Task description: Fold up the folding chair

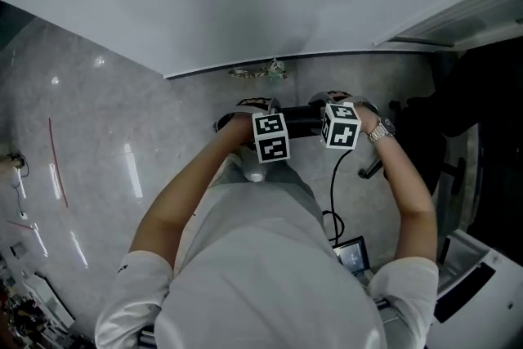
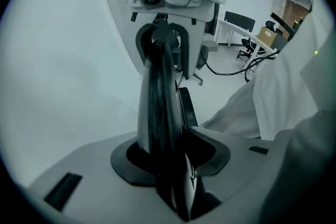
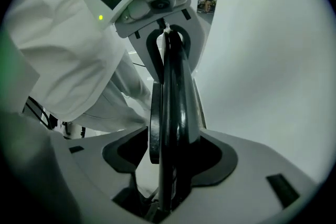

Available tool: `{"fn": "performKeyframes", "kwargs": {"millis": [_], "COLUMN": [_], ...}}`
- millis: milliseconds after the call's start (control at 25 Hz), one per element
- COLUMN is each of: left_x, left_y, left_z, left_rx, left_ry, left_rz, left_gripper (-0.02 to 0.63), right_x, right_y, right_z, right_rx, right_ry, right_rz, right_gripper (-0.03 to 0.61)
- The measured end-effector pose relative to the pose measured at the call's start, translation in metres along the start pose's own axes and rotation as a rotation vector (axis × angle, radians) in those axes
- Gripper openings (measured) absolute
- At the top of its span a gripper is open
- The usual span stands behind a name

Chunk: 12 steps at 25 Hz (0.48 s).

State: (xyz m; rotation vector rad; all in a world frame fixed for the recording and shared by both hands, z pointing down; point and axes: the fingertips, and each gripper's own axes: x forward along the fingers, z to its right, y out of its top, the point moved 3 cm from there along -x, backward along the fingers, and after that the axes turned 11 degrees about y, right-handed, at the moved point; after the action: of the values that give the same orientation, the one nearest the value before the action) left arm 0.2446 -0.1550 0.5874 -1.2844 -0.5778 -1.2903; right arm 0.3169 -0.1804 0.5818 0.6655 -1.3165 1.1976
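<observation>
The chair (image 1: pixel 304 122) is seemingly standing folded flat. The left tool (image 2: pixel 170 165) is clamping its top. The right tool (image 3: pixel 169 165) is straddling it loosely, needing to close next.

No words, numbers, labels or brands can be read anywhere.

The folding chair (image 1: pixel 301 123) is black and slim — seen edge-on, its parts lie close together — standing upright at centre, near the far white wall.
</observation>
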Motion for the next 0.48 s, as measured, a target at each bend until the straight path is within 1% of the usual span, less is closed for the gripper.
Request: {"fn": "performKeyframes", "kwargs": {"millis": [40, 80, 120, 160, 240, 360, 480], "left_x": [-0.001, -0.001, -0.001, -0.001, 0.000, -0.001, -0.001], "left_y": [0.001, 0.001, 0.001, 0.001, -0.001, -0.004, -0.008], "left_z": [0.001, 0.002, 0.003, 0.003, 0.002, 0.001, 0.003], "left_rx": [-0.003, -0.006, -0.010, -0.011, 0.000, 0.044, 0.041], "left_ry": [-0.012, -0.019, -0.021, -0.018, 0.003, 0.054, 0.070], "left_rz": [0.002, 0.003, 0.004, 0.002, -0.007, -0.002, -0.006], "left_gripper": [0.160, 0.160, 0.160, 0.160, 0.161, 0.162, 0.162], "right_x": [0.003, 0.006, 0.009, 0.011, 0.014, 0.018, 0.019], "right_y": [-0.002, -0.004, -0.005, -0.005, -0.004, -0.006, -0.008], "right_z": [0.001, 0.001, 0.002, 0.002, 0.003, 0.002, 0.002], "right_rx": [-0.022, -0.035, -0.039, -0.036, -0.037, -0.061, -0.056], "right_ry": [0.026, 0.052, 0.081, 0.108, 0.132, 0.114, 0.111], "right_rz": [-0.002, 0.002, 0.011, 0.024, 0.043, 0.043, 0.042], "right_gripper": [0.240, 0.160, 0.100, 0.074, 0.074, 0.074, 0.066]}}
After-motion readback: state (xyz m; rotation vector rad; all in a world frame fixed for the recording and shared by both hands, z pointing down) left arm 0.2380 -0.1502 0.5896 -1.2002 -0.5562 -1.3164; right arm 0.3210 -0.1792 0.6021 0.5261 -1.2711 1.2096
